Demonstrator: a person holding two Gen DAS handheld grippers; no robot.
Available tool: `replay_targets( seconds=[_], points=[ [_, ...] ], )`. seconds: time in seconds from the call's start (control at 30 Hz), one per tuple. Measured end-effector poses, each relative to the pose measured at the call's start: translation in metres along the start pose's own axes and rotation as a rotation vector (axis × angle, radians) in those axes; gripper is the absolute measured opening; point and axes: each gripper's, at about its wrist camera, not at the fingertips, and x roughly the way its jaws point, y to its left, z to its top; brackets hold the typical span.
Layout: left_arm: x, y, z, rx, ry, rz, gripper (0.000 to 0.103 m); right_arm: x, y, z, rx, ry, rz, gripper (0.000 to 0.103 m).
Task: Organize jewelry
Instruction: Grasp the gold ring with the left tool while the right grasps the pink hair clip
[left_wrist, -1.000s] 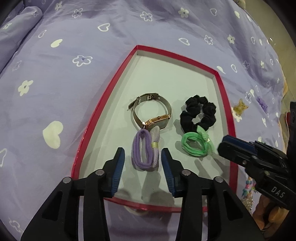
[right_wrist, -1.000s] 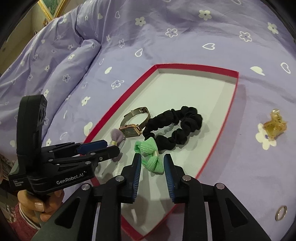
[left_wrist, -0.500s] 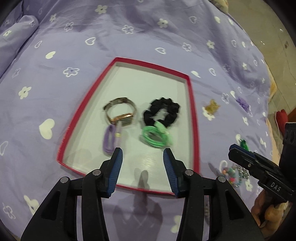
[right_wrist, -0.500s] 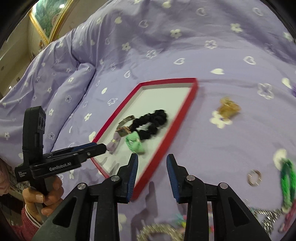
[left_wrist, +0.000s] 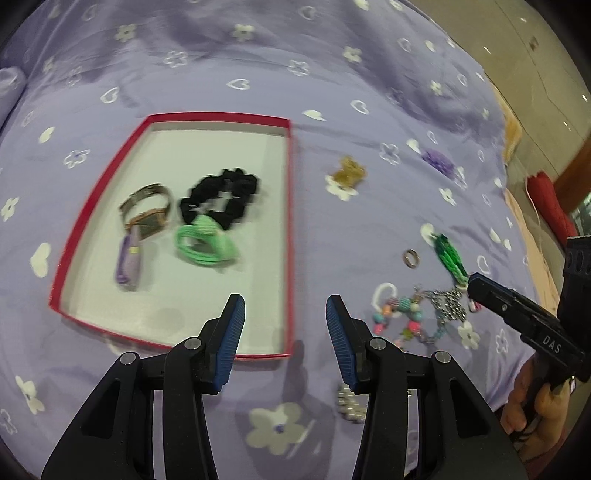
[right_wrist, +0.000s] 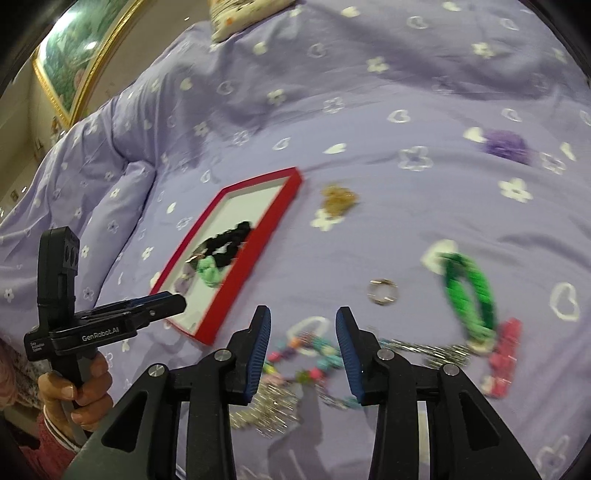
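A red-rimmed white tray (left_wrist: 289, 236) (right_wrist: 258, 243) lies on the purple bedspread. It holds a watch (left_wrist: 147, 210), a purple hair tie (left_wrist: 129, 258), a black scrunchie (left_wrist: 221, 199) and a light green hair tie (left_wrist: 205, 247). My left gripper (left_wrist: 284, 332) is open and empty above the tray's near right corner. My right gripper (right_wrist: 303, 350) is open and empty over loose jewelry: a beaded bracelet (right_wrist: 314, 354), silver chains (right_wrist: 266, 410), a ring (right_wrist: 382, 291), a dark green band (right_wrist: 469, 291) and a pink clip (right_wrist: 504, 354).
A gold hair claw (left_wrist: 349, 173) (right_wrist: 338, 197) and a purple flower piece (left_wrist: 437, 160) (right_wrist: 506, 146) lie on the bedspread right of the tray. A pillow sits at far left in the right wrist view (right_wrist: 122, 192). The bed edge and floor (left_wrist: 535, 74) are at the far right.
Both grippers have pulled back from the tray and swung right toward the loose jewelry. The purple and green hair ties, which sat between the jaws, now lie free in the tray.
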Motion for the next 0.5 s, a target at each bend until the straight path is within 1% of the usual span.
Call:
replay_targets(
  seconds=[0.27, 0.5],
  points=[
    [0.017, -0.040, 0.000, 0.075, 0.034, -0.026, 0.045, -0.030, -0.047, -0.011, 0.078, -0.041, -0.081, 0.039],
    [0.036, -0.070, 0.005, 0.125, 0.063, -0.038, 0.045, -0.046, -0.081, -0.019, 0.129, -0.063, -0.126, 0.040]
  ],
)
